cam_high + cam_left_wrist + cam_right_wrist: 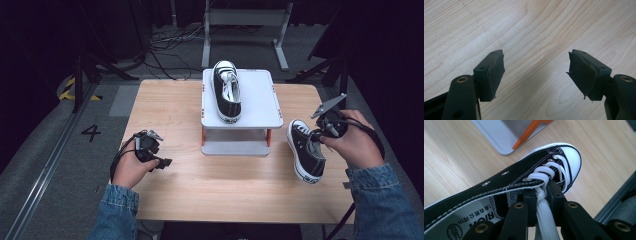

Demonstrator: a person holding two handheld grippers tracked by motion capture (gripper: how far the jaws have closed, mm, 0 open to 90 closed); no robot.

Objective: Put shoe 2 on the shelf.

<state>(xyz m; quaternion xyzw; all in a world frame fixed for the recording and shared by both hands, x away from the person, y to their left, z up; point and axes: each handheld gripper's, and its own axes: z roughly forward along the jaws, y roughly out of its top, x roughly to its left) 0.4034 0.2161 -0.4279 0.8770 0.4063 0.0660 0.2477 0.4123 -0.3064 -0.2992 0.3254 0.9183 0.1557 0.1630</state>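
Right gripper view: fingers (554, 192) pinch black sneaker's (524, 180) white laces (left gripper (536, 72) released).

Left hand (131, 167): low on the near-left, denim sleeve at the wrist.
Left gripper (161, 161): jaws spread wide — nothing between the pads (496, 72).
Right hand (356, 142): raised at the far right, wrapped round its tool.
Right gripper (316, 134): jaws drawn together — clamped on a white lace (544, 206).

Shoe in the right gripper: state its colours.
Black canvas shoe with white laces, toe cap and sole edge; clearest in the right gripper view.
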